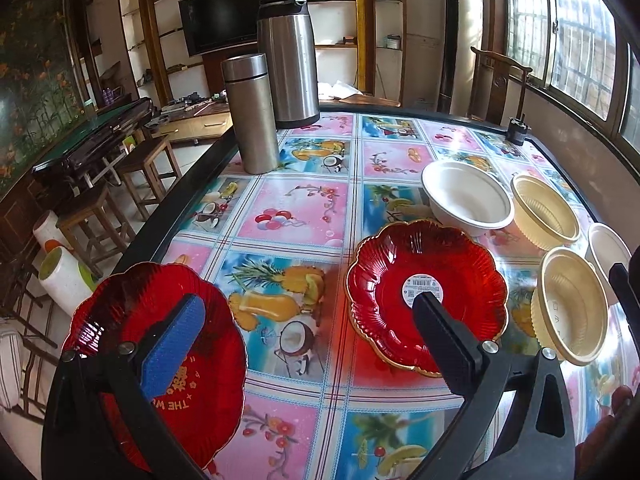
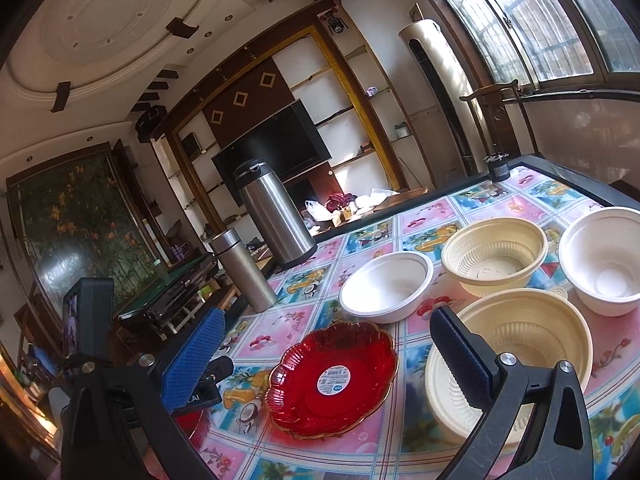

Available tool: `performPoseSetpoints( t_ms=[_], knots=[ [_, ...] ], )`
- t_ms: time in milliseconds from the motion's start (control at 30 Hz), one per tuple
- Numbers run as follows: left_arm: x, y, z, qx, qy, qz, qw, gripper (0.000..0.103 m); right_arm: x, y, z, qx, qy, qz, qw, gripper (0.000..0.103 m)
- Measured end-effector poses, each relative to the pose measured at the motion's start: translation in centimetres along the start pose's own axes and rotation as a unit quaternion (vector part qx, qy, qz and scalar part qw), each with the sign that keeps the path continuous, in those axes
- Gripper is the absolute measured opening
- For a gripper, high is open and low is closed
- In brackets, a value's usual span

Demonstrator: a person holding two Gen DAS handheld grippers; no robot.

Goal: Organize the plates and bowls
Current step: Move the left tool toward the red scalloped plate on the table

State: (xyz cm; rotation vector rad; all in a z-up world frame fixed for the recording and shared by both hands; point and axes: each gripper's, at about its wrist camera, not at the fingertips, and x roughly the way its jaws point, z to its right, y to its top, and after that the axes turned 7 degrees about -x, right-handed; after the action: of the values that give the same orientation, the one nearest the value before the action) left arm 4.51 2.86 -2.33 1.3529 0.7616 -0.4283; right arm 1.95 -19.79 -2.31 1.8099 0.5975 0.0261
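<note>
Lettering "THE W" — red plate (image 1: 160,344)

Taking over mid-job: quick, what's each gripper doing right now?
Left gripper: open, holding nothing, fingers spread over the two red plates.
Right gripper: open, holding nothing, above the table.

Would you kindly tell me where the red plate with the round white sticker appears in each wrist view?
Left wrist view: the red plate with the sticker lies right of centre, partly behind the right finger.
Right wrist view: the same plate lies at lower centre, between the two fingers.
Shared landmark: the white bowl just beyond it.
</note>
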Motion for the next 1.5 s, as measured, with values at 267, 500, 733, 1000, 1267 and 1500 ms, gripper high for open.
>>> performPoseSetpoints(
  t_ms=[267, 500, 733, 1000, 1267, 1500],
  knots=[
    [0.7, -0.8, -0.6, -0.008, 0.015, -0.009, 0.9998, 0.103, 0.3, -0.6, -0.3, 0.013, 0.107, -0.012, 0.994, 0.103],
    [2.0, -1.0, -0.5, -0.011, 0.023, -0.019, 0.9995, 0.103, 2.3, -1.3, 0.2, 0.073, 0.206, -0.060, 0.974, 0.103],
    [2.9, -0.7, 0.0, -0.008, 0.025, -0.023, 0.9994, 0.103, 5.1, -2.7, 2.2, 0.160, 0.231, -0.134, 0.950, 0.102],
    [3.7, -0.7, 0.6, -0.003, 0.024, -0.030, 0.9993, 0.103, 5.7, -3.0, 2.7, 0.149, 0.172, -0.160, 0.961, 0.102],
    [4.2, -0.5, 1.0, -0.002, 0.019, -0.034, 0.9992, 0.103, 5.4, -2.6, 2.9, 0.110, 0.094, -0.161, 0.976, 0.103],
    [4.6, -0.3, 1.4, 0.005, 0.013, -0.036, 0.9993, 0.103, 4.6, -2.2, 5.5, 0.118, 0.012, -0.144, 0.982, 0.103]
  ],
)
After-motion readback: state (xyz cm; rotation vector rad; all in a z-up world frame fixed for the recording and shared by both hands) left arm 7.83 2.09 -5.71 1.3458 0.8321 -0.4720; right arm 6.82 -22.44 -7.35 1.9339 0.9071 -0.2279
